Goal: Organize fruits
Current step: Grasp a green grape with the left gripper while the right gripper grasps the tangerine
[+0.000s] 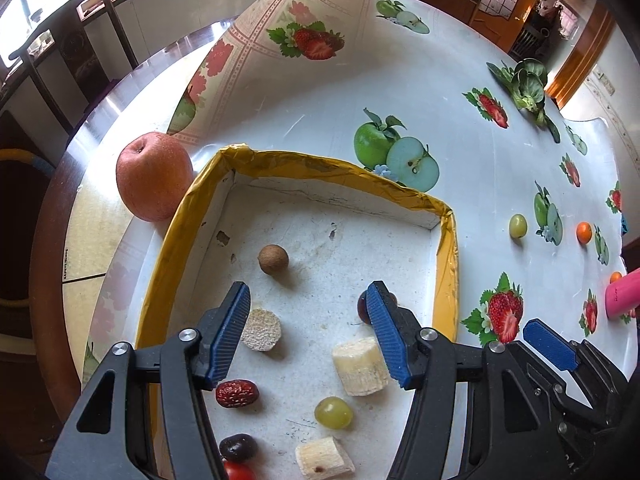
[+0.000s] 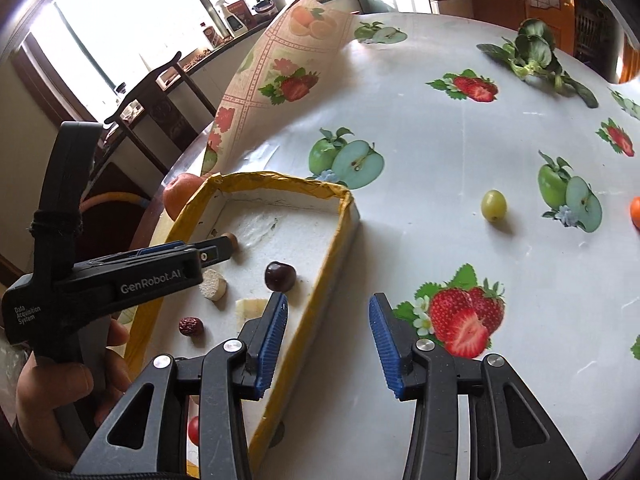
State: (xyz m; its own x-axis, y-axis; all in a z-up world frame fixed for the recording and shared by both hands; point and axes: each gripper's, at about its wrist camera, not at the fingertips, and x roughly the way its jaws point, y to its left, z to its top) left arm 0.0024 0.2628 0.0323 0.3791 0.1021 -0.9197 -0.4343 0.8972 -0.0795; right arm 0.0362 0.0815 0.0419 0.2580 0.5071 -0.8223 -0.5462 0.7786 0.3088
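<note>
Your tabletop [image 2: 420,128] still carries a loose grape [image 2: 493,205], well apart from the tray [image 1: 304,160] where most fruit lies. The apple [image 1: 154,176] touches its outer wall. Both the left gripper [image 1: 308,336] and right gripper [image 2: 328,344] stand open, empty. Next, probably reach right for that grape.

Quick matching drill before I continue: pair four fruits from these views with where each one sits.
Things:
1. apple
2. red date
3. green grape on the cloth
4. dark cherry

Places:
A. inside the tray, near its right wall
B. outside the tray, against its left corner
C. loose on the tablecloth, right of the tray
D. inside the tray, on its left side

Pairs: 1-B, 2-D, 3-C, 4-A
</note>
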